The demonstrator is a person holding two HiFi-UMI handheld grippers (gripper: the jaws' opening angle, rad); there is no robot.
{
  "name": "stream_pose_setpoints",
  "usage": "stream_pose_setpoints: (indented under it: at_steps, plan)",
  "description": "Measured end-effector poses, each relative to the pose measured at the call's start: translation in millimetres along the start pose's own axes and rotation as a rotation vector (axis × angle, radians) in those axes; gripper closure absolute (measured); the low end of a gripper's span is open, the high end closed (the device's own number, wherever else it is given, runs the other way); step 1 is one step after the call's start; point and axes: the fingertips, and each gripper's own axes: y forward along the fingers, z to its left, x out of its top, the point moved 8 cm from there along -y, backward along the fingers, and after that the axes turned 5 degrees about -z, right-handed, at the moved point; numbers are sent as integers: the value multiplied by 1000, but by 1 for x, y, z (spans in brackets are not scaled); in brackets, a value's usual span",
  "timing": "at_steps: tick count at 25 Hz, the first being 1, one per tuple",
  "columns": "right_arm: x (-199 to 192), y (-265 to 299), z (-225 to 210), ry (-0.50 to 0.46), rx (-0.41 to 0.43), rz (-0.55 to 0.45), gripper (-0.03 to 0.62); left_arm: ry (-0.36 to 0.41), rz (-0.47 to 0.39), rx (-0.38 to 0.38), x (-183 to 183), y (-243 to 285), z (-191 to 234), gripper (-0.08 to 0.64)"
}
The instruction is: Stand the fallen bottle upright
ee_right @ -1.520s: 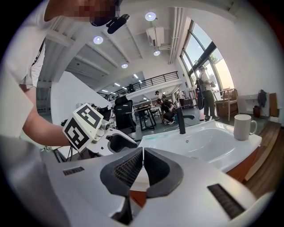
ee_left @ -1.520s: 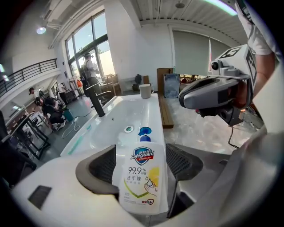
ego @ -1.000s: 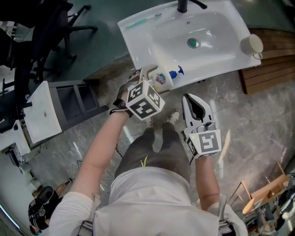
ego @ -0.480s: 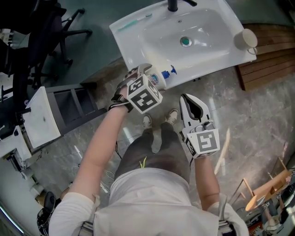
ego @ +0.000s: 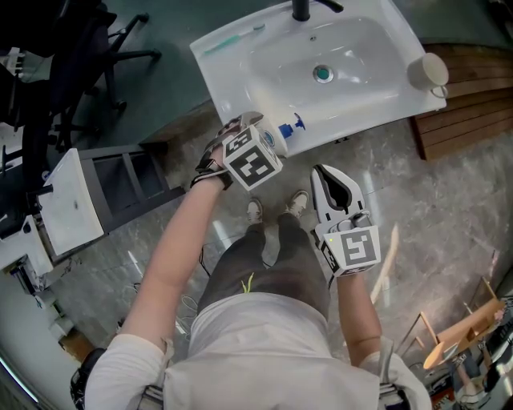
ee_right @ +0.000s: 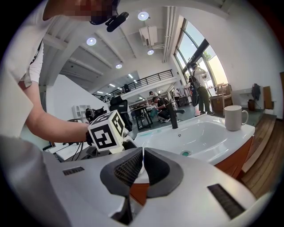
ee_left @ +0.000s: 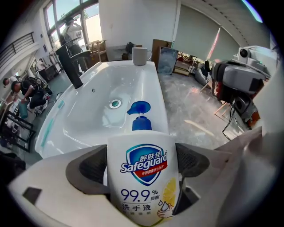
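Note:
A white soap bottle (ego: pixel 275 133) with a blue pump (ego: pixel 293 126) lies on its side on the front rim of the white sink (ego: pixel 240 76). My left gripper (ego: pixel 260 138) comes down on it from above. In the left gripper view the bottle's label (ee_left: pixel 142 173) fills the gap, with one dark pad (ee_left: pixel 88 166) on each side and the pump (ee_left: pixel 140 114) pointing toward the basin. The jaws stand wide and I see no squeeze on the body. My right gripper (ego: pixel 330 172) hangs in front of the sink, away from the bottle, its pads (ee_right: pixel 128 168) pressed together on nothing.
A white mug (ego: pixel 425 72) stands on the sink's right corner. A black faucet (ego: pixel 300 10) is at the back and a teal toothbrush (ego: pixel 232 38) lies on the left rim. A grey cabinet (ego: pixel 76 200) stands to the left, wooden boards (ego: pixel 473 112) to the right.
My left gripper has sunk closer over the lying bottle, jaws now on both sides of its body. The right gripper has stayed where it was.

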Motion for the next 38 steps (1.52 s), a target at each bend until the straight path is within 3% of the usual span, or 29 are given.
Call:
stream_pose_setpoints:
  at_steps: [9,13,20,30,38]
  plan:
    - [-3,-2,-9,0,-10,-1,554,-14,11,24,-4,7,-2,86]
    - [-2,-2,-8,-4,7,-2,554,7,-29,40,-3,2,-5,86]
    - [-1,3,-5,-3,19,0,554,-34,-191,107,2,-20,3,86]
    - [3,4,1,-34,35,20,554,-48,-450,147,8,-47,3,86]
    - [-5,6,6,-64,44,67,554,-104,-748,104,-9,-55,6,86]
